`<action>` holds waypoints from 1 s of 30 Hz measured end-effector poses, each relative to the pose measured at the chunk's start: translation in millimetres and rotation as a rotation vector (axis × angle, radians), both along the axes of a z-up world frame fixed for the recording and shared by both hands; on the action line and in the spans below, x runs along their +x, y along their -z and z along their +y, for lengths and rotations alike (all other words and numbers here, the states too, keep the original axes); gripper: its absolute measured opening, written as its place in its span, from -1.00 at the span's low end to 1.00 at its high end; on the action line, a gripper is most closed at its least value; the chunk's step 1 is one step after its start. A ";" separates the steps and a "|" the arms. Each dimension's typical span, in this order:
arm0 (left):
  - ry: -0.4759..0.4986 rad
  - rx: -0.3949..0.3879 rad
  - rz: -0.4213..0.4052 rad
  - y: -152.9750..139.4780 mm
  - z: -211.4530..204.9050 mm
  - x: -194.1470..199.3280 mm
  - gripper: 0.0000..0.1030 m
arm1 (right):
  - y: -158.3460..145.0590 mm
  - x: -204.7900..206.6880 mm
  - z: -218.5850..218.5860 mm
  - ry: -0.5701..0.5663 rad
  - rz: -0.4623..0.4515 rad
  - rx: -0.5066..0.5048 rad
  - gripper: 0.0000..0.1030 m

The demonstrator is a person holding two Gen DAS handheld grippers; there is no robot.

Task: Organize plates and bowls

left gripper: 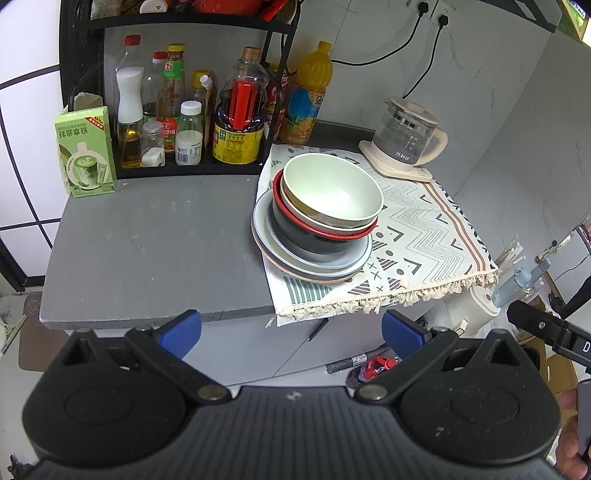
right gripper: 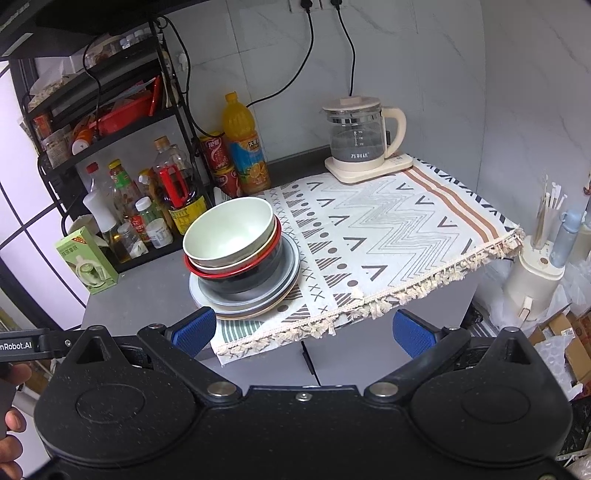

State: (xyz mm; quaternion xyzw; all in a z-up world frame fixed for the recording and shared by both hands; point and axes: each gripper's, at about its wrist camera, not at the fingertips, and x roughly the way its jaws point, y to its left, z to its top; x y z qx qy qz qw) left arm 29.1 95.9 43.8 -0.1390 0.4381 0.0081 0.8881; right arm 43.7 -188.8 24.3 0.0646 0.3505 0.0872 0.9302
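A stack of dishes stands at the left edge of the patterned cloth (left gripper: 424,229) (right gripper: 388,236). On top is a pale green bowl (left gripper: 332,190) (right gripper: 231,230), nested in a beige bowl and a red-rimmed black bowl (left gripper: 317,240) (right gripper: 243,282). Under them lie grey-blue plates (left gripper: 314,264) (right gripper: 258,302) over a beige plate. My left gripper (left gripper: 291,334) is open, in front of the counter edge and short of the stack. Equally open and holding nothing, my right gripper (right gripper: 304,330) hovers before the cloth's fringe.
A black rack (left gripper: 177,22) with several sauce and oil bottles (left gripper: 236,122) (right gripper: 177,192) fills the back left. A green drink box (left gripper: 86,147) (right gripper: 86,260) stands on the grey counter (left gripper: 147,251). A glass kettle (left gripper: 406,136) (right gripper: 358,140) sits at the back right. An orange juice bottle (left gripper: 308,99) (right gripper: 243,144) stands behind the stack.
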 end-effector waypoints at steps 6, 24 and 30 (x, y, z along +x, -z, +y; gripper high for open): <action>0.008 0.005 -0.014 -3.9 -0.9 1.3 0.99 | -1.4 0.5 -1.8 0.003 -0.001 0.001 1.00; 0.026 0.027 -0.007 -2.7 -1.2 1.9 0.99 | -0.7 -2.0 -4.8 0.009 0.000 0.017 1.00; 0.034 0.030 -0.015 -5.2 -0.4 2.6 0.99 | -0.5 -2.6 -4.3 0.009 0.000 0.015 1.00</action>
